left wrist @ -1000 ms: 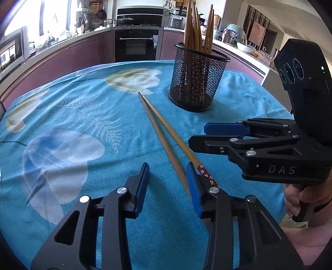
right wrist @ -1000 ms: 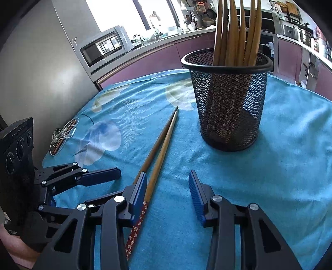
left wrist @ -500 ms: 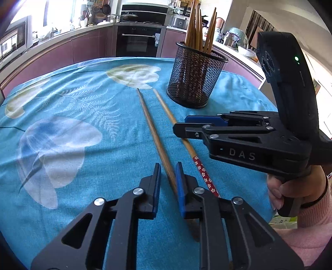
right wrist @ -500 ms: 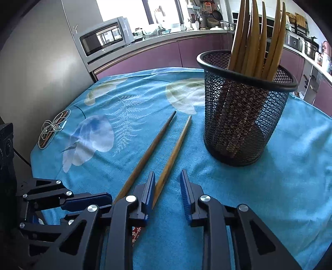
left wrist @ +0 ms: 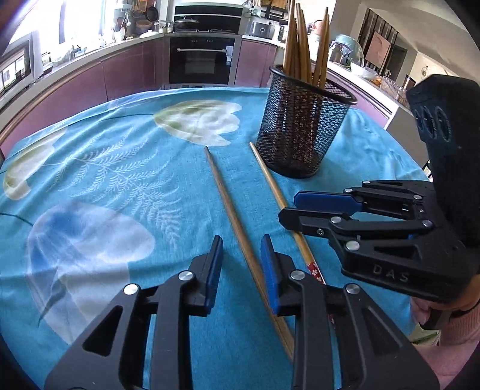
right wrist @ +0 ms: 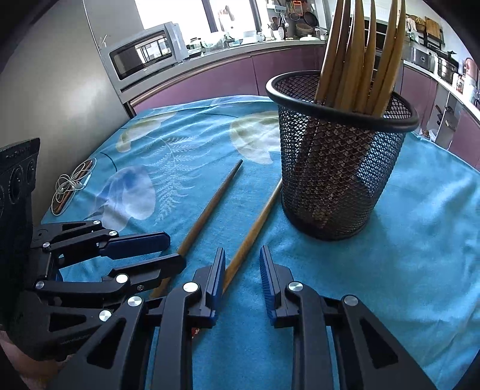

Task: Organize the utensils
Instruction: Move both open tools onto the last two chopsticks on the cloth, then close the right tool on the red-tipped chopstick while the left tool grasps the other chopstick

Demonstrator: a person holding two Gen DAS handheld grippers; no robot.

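Chopsticks are being picked up: left gripper [left wrist: 241, 264] fingers are opening around one chopstick [left wrist: 231, 210], right gripper [right wrist: 242, 277] fingers gape unclamped around the other chopstick [right wrist: 255, 228]; next, both must clamp, lift and drop them in the mesh holder [right wrist: 339, 168].

I'm in a home kitchen: built-in oven [left wrist: 201, 57], microwave [right wrist: 144, 54], purple cabinets [left wrist: 129, 72], probably pots [left wrist: 186, 21] behind.
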